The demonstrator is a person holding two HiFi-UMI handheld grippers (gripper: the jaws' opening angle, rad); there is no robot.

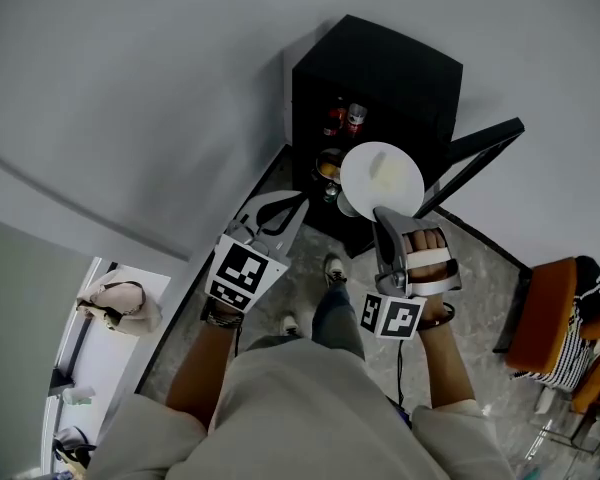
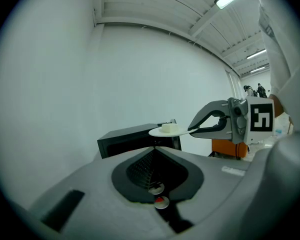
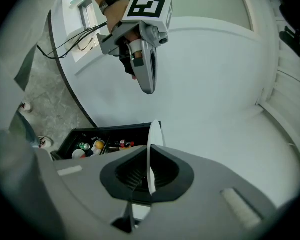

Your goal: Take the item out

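A white plate [image 1: 380,180] carries a pale block [image 1: 385,166] and hangs in front of a small black fridge [image 1: 380,73], whose door [image 1: 480,153] stands open. My right gripper [image 1: 386,218] is shut on the plate's near rim. In the right gripper view the plate [image 3: 154,139] stands edge-on between the jaws. The left gripper view shows the plate [image 2: 170,132] level, with the block [image 2: 169,128] on top. My left gripper [image 1: 298,206] hovers left of the plate, shut with nothing in it, its fingers [image 3: 148,86] pressed together.
Inside the fridge are bottles [image 1: 346,118] and a bowl of orange food [image 1: 328,168]. An orange chair [image 1: 545,313] stands at the right. The person's shoes [image 1: 335,268] rest on the stone floor before the fridge. A pale wall runs along the left.
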